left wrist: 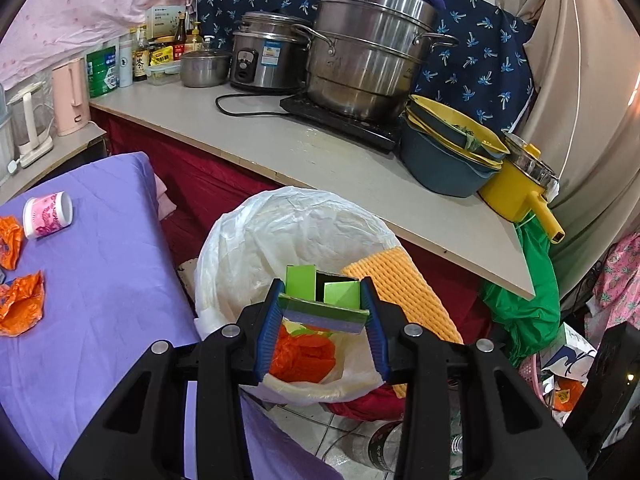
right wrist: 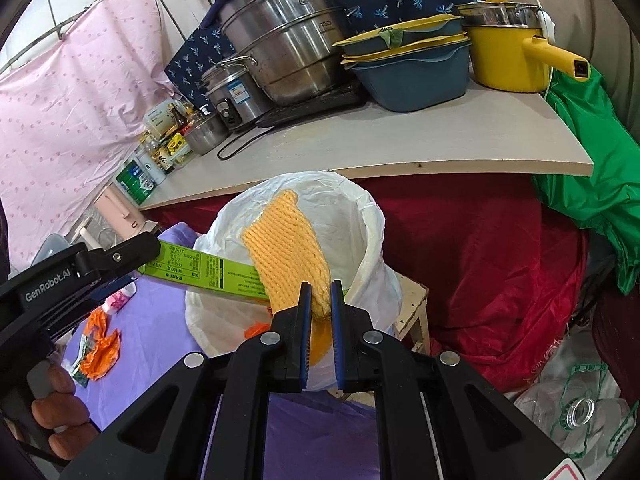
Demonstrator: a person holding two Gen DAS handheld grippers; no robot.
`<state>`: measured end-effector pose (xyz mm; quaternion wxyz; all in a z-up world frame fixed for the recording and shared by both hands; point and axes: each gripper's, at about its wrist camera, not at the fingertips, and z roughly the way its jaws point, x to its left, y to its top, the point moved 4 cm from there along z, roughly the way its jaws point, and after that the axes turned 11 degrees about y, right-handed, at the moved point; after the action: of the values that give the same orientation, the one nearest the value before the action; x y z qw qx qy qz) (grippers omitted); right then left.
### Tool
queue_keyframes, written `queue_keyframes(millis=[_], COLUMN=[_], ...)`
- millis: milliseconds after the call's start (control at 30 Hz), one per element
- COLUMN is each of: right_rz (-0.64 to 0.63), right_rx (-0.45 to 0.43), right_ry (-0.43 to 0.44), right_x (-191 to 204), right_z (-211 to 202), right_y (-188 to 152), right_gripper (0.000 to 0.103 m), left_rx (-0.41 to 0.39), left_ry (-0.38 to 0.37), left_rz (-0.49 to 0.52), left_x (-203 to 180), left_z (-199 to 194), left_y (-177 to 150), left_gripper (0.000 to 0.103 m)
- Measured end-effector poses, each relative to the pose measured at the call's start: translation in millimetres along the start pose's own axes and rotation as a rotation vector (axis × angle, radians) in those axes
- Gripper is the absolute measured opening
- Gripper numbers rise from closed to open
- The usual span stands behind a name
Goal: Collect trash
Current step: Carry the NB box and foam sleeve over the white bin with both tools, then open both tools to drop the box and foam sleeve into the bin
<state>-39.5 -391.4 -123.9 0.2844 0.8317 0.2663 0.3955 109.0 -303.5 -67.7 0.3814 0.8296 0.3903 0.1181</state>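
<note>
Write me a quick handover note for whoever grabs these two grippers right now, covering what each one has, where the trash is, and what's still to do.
Left gripper: shut on the green carton, held over the open bin bag.
Right gripper: shut on the yellow foam net, also above the bag.
Done: an orange wrapper already lies inside the bag.
Left: release both items into the bag, then fetch the crumpled orange wrappers and the pink-printed cup, which lies on its side, from the purple sheet. Whether the cup counts as trash is not clear.
</note>
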Motion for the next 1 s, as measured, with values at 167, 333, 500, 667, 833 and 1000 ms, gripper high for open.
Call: queue_keyframes(millis=[167,333,500,667,833,1000], right_rz=[0.000,-0.029,-0.062,-0.072,-0.089,-0.109], right_rx=[0.007,0.020,0.025,0.008,0.009,0.011], right_ry=[-0.007,0.004,0.033,0.059,0.070,0.085], right_x=[0.0,11.2,32.3,50.7,63.6,77.4], right_z=[8.7,24.4,40.6,41.3,36.2,26.6], right_y=[3.7,8.9,15.0,14.8,10.1,4.4], right_gripper=[0.009,0.009,0.017,0.029,0.030,0.031], left_rx=[0.024,0.020,0.005,-0.001,0.002,-0.001], left_ry=[0.017,0.063,0.115,0.169,0.192,0.210], left_rz=[-0.023,-0.082,-0.134,-0.169,-0.203,-0.234], left_x=[8.2,31.6,60.7,87.1,104.8,123.3], left_z=[11.5,6.3,-5.4,-14.5,-21.9,-34.1], left_y=[-3.1,-6.3,-8.1,-12.4,-17.5,-27.3], left_gripper=[0.041,0.058,0.066,0.069,0.071,0.073])
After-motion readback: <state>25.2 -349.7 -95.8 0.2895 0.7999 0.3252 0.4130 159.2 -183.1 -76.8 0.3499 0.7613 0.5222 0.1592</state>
